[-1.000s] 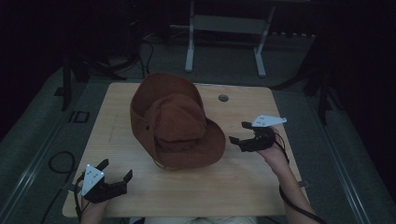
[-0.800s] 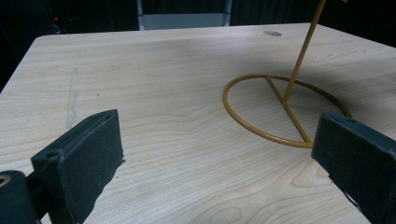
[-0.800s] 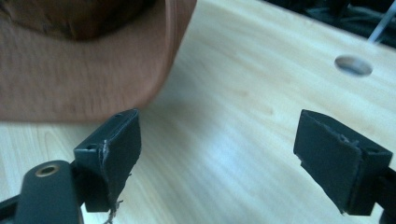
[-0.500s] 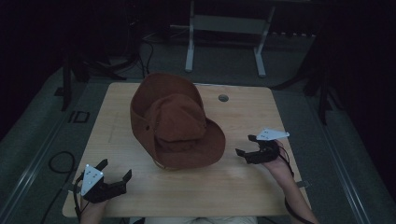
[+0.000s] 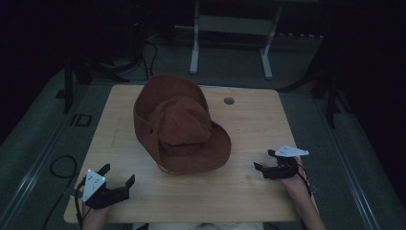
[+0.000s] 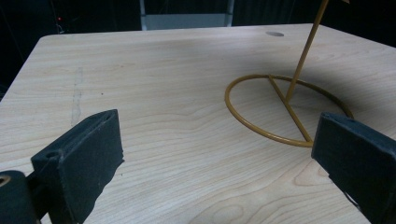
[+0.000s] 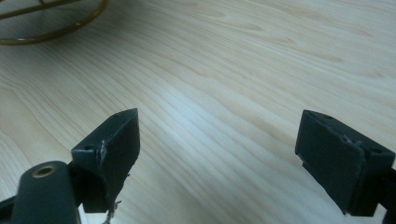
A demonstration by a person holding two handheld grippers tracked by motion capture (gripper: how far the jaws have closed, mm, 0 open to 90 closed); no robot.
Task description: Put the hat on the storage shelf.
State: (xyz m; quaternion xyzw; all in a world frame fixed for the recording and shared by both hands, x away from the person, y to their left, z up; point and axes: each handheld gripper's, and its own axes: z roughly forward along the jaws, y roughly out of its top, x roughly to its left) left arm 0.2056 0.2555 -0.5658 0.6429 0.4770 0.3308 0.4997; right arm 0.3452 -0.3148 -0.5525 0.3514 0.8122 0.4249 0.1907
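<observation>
A brown wide-brimmed hat [image 5: 179,127] sits above the middle of the wooden table [image 5: 249,120], on a gold wire stand whose ring base [image 6: 280,109] and slanted rod [image 6: 306,46] appear in the left gripper view. An arc of the same ring [image 7: 51,23] lies at the top left of the right gripper view. My left gripper [image 5: 117,175] rests open near the front left corner, apart from the hat. My right gripper [image 5: 265,160] is open at the front right, nothing between its jaws.
A round cable hole [image 5: 229,100] lies in the table behind the hat. A white desk frame [image 5: 230,38] stands on the floor beyond the table. A black cable [image 5: 60,165] loops on the floor at left. Bare wood spreads between both grippers.
My right gripper has drawn back from the hat's brim toward the front right of the table. The left gripper and the hat have stayed in place.
</observation>
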